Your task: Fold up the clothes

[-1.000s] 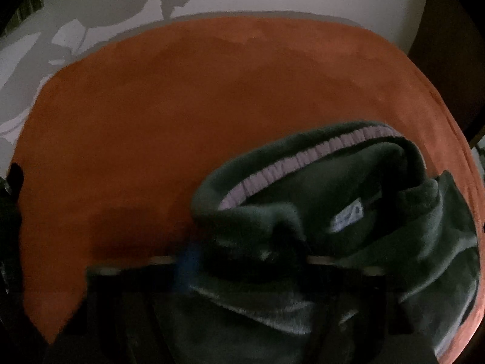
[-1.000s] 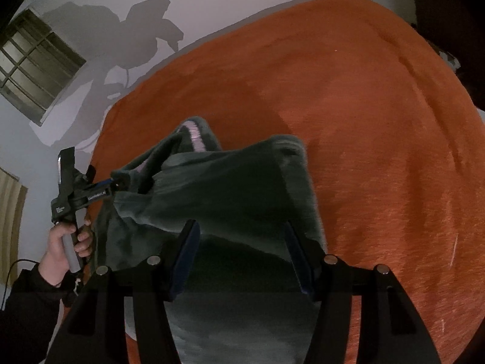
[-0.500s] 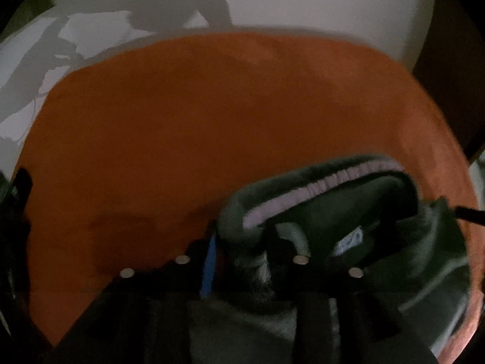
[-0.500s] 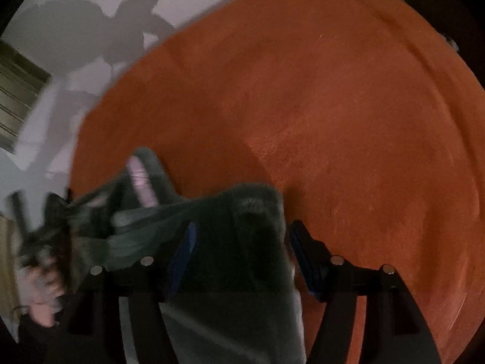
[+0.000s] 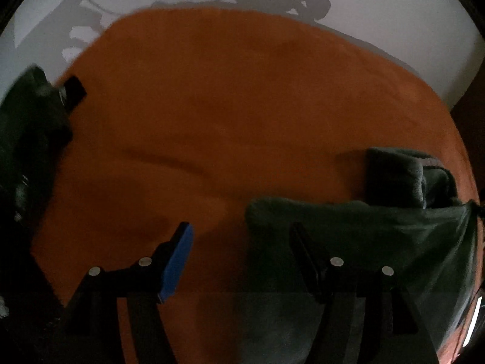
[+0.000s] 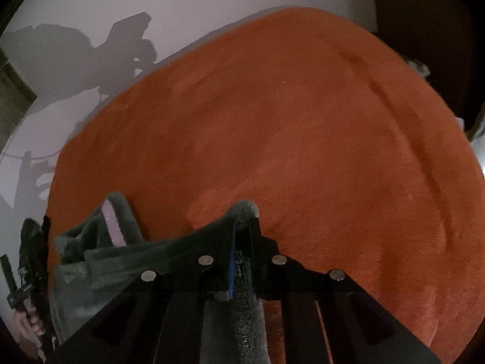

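From the left wrist camera, the left gripper [image 5: 239, 236] stands over an orange blanket [image 5: 230, 115] that covers the whole surface. Its jaws are wide apart and opening, and nothing is pressed between them. The blue-padded finger [image 5: 177, 261] hangs over bare orange cloth, while the dark finger [image 5: 306, 257] lies over the near edge of a dark green fleece garment [image 5: 363, 236]. The garment spreads from the middle of the view to the right edge, with a rolled thicker part [image 5: 394, 176] behind it. Its left border falls between the two fingers, nearer the dark one; whether that finger touches the fleece I cannot tell in this dim light. At the far left a dark, blurred mass [image 5: 27, 127] sits on the blanket's edge, too unclear to name.

From the right wrist camera, the right gripper [image 6: 242, 227] has its jaws nearly together and closing, pinching a ridge of the garment [image 6: 127, 261]. A tuft of fleece sticks out past the fingertips, and a strip runs back between the fingers toward the camera. The rest of the garment trails left, where a pale lilac band [image 6: 112, 227] shows at its raised edge. At the lower left a hand [image 6: 27, 327] grips a handle.
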`<state>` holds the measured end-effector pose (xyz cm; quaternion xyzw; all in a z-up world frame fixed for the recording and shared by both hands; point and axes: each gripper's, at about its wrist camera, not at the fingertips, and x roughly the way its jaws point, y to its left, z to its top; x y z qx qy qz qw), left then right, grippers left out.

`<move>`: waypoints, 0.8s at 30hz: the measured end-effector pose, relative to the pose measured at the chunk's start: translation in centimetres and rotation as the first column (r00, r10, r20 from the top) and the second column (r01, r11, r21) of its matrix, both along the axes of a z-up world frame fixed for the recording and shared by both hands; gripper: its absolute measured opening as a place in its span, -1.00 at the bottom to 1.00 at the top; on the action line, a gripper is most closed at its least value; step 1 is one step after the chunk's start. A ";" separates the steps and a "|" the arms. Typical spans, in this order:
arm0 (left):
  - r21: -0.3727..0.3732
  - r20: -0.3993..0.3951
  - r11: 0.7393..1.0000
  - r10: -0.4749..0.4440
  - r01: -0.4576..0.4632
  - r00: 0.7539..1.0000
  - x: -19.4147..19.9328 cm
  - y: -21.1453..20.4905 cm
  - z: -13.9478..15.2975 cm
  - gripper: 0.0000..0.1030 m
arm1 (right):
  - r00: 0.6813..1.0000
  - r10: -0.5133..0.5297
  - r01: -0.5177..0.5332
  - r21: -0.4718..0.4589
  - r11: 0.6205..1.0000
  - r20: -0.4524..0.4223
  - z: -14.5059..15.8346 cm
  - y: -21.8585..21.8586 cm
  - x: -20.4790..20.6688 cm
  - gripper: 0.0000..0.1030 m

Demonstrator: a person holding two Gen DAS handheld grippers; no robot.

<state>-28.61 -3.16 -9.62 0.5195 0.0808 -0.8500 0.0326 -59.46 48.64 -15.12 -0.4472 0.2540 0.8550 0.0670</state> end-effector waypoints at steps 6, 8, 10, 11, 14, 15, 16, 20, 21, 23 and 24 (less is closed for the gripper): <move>-0.023 -0.053 1.000 -0.010 0.009 0.999 0.1 0.8 -0.7 -0.91 | 0.999 0.011 -0.013 -0.039 0.999 -0.042 1.2 0.3 0.3 -0.85; -0.005 -0.126 0.998 0.059 -0.060 0.990 1.3 -0.9 0.6 -0.91 | 0.998 0.007 -0.010 -0.039 0.999 -0.069 1.9 0.4 0.6 -0.85; 0.008 -0.147 0.995 0.095 -0.095 0.985 1.3 -2.4 1.0 -0.91 | 0.997 0.010 -0.014 -0.053 0.998 -0.080 2.1 0.6 0.4 -0.85; -0.006 -0.132 0.996 0.088 -0.090 0.987 0.9 -2.7 0.6 -0.91 | 0.997 0.013 -0.018 -0.062 0.998 -0.072 1.8 0.6 0.2 -0.85; -0.118 -0.099 0.990 0.069 -0.081 0.993 -1.3 -2.2 -0.5 -0.96 | 0.999 0.034 -0.034 -0.015 0.999 0.010 -0.2 0.2 -1.5 -0.85; -0.129 -0.085 0.989 0.056 -0.067 0.995 -1.9 -2.1 -1.0 -0.96 | 0.998 0.044 -0.044 0.002 0.999 0.041 -0.8 0.0 -2.1 -0.85; -0.114 -0.064 0.992 0.045 -0.052 0.997 -2.5 -2.1 -1.4 -0.95 | 0.996 0.051 -0.052 0.011 0.999 0.072 -1.4 -0.1 -2.6 -0.84; -0.089 -0.024 0.995 0.032 -0.034 0.999 -2.8 -2.6 -1.3 -0.94 | 0.987 0.040 -0.036 -0.032 0.999 0.154 -2.7 0.0 -2.9 -0.58; -0.062 -0.030 0.997 0.037 -0.039 0.999 -2.1 -2.8 -0.9 -0.94 | 0.990 0.024 -0.016 -0.055 0.998 0.142 -2.2 0.4 -2.5 -0.45; 0.003 -0.035 0.999 0.044 -0.044 0.998 -0.8 -3.3 -0.2 -0.90 | 0.998 -0.034 0.038 -0.076 0.996 0.053 0.2 1.2 0.0 0.39; 0.062 -0.026 0.997 0.040 -0.038 0.999 0.1 -3.9 0.0 -0.86 | 0.998 -0.057 0.057 -0.083 0.995 0.008 1.3 1.6 1.2 0.72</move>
